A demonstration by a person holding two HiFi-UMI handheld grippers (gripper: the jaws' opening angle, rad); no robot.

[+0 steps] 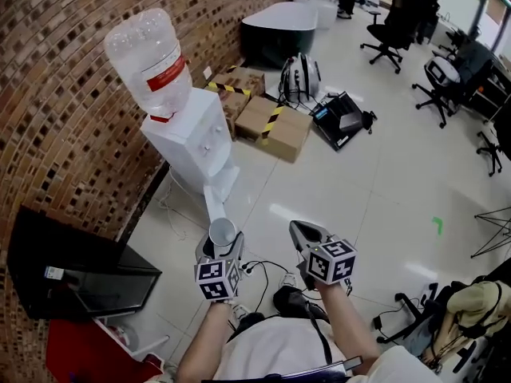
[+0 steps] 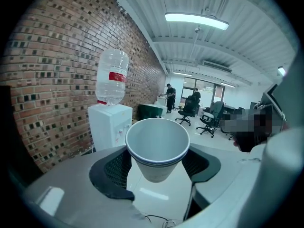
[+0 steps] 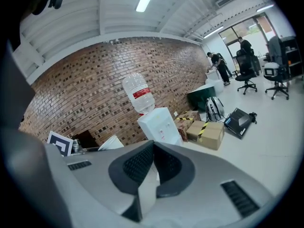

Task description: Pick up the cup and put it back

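Cup [image 2: 156,148], white, empty, upright, seemingly doubled, sits clamped in left tool [image 2: 157,167]; right tool [image 3: 153,163] closed, empty.

The cup [image 2: 157,146] is plain white inside and out. At the upper left, the brick wall [image 1: 64,110] is mottled red-brown with darker bricks. The dispenser [image 1: 192,138] is white, its clear bottle [image 1: 152,58] banded red. Brown boxes [image 1: 275,126] carry yellow-and-black striped tape. The floor [image 1: 383,174] is glossy off-white with one green mark [image 1: 437,225].
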